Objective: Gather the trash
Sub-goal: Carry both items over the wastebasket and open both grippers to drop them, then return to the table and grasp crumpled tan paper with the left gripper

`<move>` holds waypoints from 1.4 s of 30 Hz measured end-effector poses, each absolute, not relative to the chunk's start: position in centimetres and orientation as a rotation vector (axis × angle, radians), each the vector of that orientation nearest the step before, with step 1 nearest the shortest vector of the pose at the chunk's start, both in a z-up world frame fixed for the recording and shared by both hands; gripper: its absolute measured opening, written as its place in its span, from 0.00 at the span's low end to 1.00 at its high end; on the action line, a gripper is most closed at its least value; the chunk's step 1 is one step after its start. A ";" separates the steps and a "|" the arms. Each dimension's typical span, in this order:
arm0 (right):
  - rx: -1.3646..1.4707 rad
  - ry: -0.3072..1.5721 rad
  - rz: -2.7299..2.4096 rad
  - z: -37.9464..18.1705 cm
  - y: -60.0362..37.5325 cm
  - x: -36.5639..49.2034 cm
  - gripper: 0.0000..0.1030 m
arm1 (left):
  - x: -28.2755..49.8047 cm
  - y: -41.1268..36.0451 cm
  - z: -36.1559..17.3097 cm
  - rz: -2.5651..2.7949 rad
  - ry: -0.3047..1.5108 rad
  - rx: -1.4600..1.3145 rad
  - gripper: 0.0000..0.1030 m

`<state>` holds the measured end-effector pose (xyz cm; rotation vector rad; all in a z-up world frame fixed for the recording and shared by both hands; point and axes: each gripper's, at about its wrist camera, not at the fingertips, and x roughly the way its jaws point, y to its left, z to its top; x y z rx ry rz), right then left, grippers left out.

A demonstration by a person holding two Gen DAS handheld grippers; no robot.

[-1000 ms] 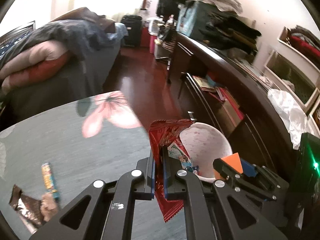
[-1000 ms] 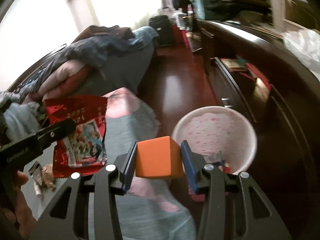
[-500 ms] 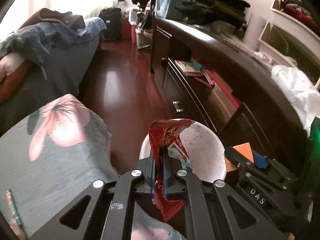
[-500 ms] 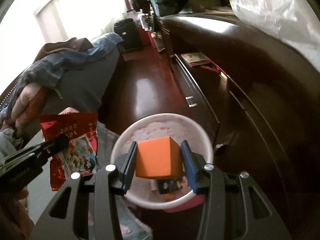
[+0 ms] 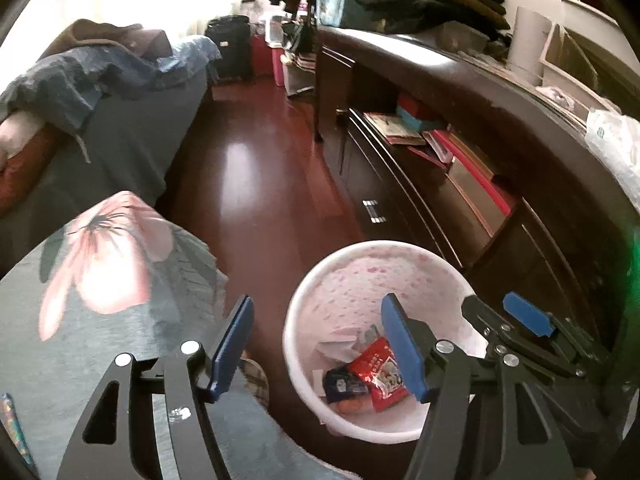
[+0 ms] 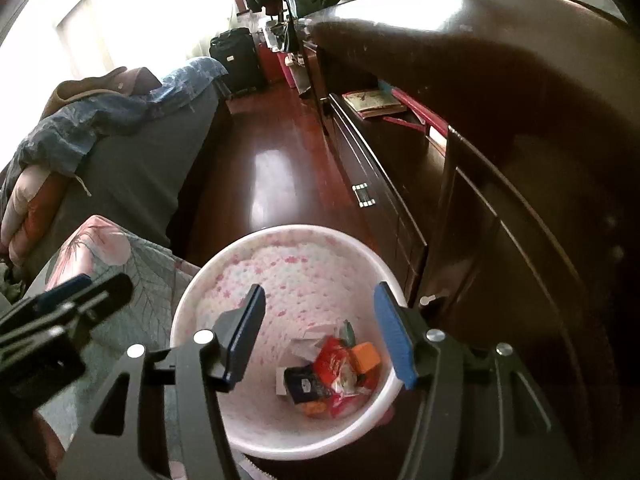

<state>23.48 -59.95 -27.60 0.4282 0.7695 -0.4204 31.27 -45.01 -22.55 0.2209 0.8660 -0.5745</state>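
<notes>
Home bedroom, bed (image 5: 132, 148) heaped with bedding, dark dresser (image 5: 500, 152), suitcase (image 5: 232, 46)

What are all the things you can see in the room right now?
Trash bin: one, white with pink specks, on the floor by the dresser.
Red snack wrapper: one, red, inside the bin.
Orange block: one, orange, in the bin beside the wrapper.
Dark packet: one, dark blue, in the bin.
Flowered cloth: one, grey-green with a pink flower, covering the surface left of the bin.
Dresser: one, dark brown, right side.
Books: a few, red and tan, on the dresser's shelf.
Suitcase: one, black, far end.
Left claw: one, black with blue pads, open, empty.
Right claw: one, same colours, open above the bin.
</notes>
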 end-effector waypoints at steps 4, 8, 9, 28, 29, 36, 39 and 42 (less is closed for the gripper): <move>0.405 0.764 -0.409 -26.7 -58.3 22.8 0.63 | 30.6 -42.9 -21.1 -0.552 0.842 0.177 0.76; 0.366 0.748 -0.389 -24.9 -55.7 21.8 0.68 | 29.4 -40.7 -19.7 -0.526 0.815 0.166 0.77; 0.347 0.741 -0.378 -24.3 -54.6 21.5 0.69 | 29.0 -39.9 -19.3 -0.521 0.809 0.158 0.79; 0.005 0.712 -0.076 -18.6 -35.3 19.2 0.80 | 26.5 -19.5 -20.3 -0.123 0.870 0.012 0.85; 0.001 0.715 -0.071 -18.6 -34.9 19.1 0.80 | 26.7 -18.9 -20.8 -0.112 0.877 0.002 0.85; -0.015 0.713 -0.074 -17.7 -33.5 18.8 0.80 | 27.4 -17.8 -23.1 -0.089 0.916 0.015 0.39; -0.021 0.716 -0.068 -17.4 -32.9 19.2 0.80 | 27.2 -16.6 -22.6 -0.095 0.905 -0.035 0.12; -0.027 0.738 -0.036 -17.8 -31.1 20.5 0.81 | 26.6 -14.4 -21.2 -0.109 0.875 -0.108 0.11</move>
